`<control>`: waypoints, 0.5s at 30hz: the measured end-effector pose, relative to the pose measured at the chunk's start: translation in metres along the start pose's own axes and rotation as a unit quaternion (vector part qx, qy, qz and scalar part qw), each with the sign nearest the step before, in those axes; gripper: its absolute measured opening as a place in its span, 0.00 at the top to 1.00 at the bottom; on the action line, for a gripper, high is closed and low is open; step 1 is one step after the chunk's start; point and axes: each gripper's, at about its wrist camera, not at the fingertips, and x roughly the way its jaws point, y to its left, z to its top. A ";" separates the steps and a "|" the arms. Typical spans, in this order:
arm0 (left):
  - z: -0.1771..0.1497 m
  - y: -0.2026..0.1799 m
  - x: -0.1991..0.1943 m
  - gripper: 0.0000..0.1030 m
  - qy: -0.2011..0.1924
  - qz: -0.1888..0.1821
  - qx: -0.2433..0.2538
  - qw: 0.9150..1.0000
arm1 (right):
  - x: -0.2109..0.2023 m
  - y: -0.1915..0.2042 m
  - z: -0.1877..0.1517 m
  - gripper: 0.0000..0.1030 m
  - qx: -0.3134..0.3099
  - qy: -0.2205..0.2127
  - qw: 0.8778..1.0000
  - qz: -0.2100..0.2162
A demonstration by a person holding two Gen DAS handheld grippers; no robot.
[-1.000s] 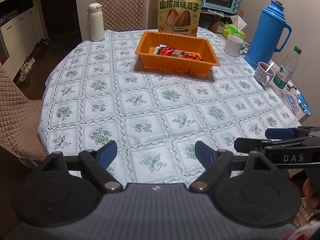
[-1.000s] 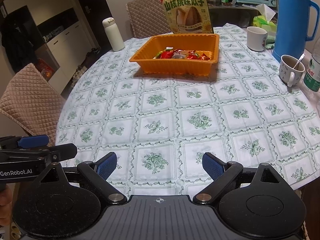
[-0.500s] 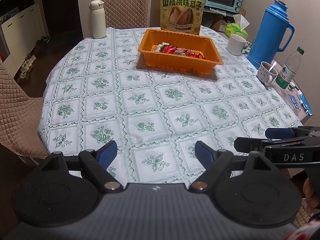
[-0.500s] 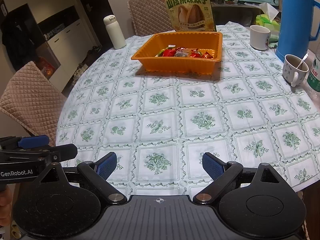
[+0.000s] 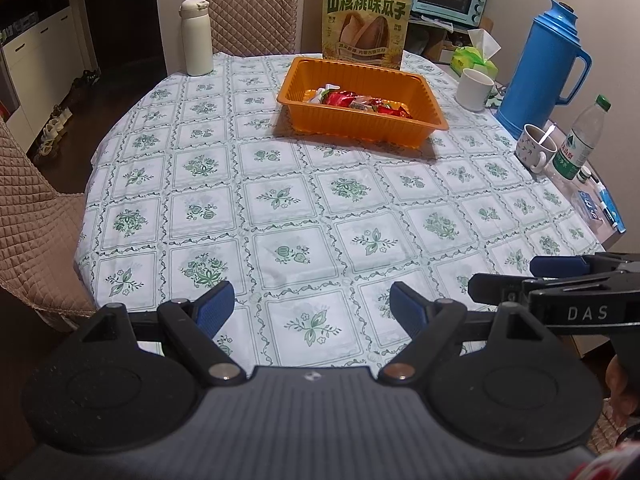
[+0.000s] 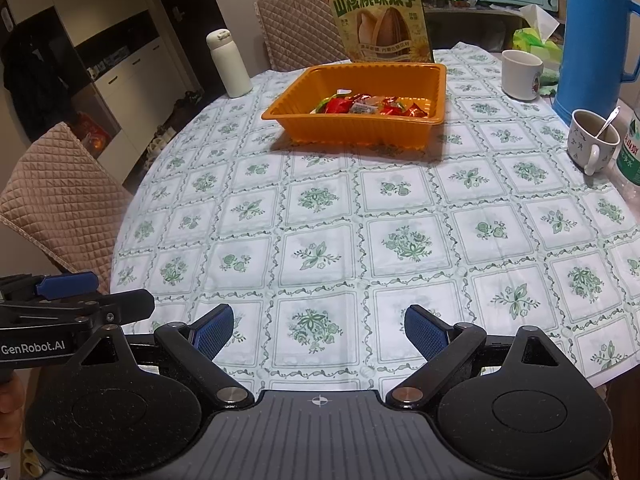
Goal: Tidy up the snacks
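Observation:
An orange plastic tray stands at the far middle of the round table, with several wrapped snacks lying in it. Behind it a large bag of sunflower seeds stands upright. My left gripper hovers open over the near table edge, nothing between its blue pads. My right gripper is open too and holds nothing, at the same near edge. Each sees the other from the side: the right gripper at the right, the left gripper at the left. Tray, snacks and bag show in the right wrist view as well.
A white flask stands far left. On the right are a blue thermos, a white mug, a patterned cup with a spoon, a water bottle and a tissue pack. Quilted chairs stand left and behind.

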 end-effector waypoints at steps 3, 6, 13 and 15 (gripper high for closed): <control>0.000 0.000 0.001 0.19 0.001 0.000 0.000 1.000 | 0.001 0.000 0.001 0.11 0.000 0.000 1.000 0.000; 0.000 0.001 0.002 0.19 0.002 0.001 -0.001 1.000 | 0.001 0.000 0.000 0.11 0.000 0.001 1.000 0.000; 0.005 0.002 0.010 0.19 0.007 -0.001 -0.001 1.000 | 0.008 -0.002 0.005 0.11 0.000 0.005 1.000 0.000; 0.006 0.002 0.012 0.19 0.008 -0.002 0.000 1.000 | 0.010 -0.003 0.007 0.11 0.001 0.006 1.000 0.000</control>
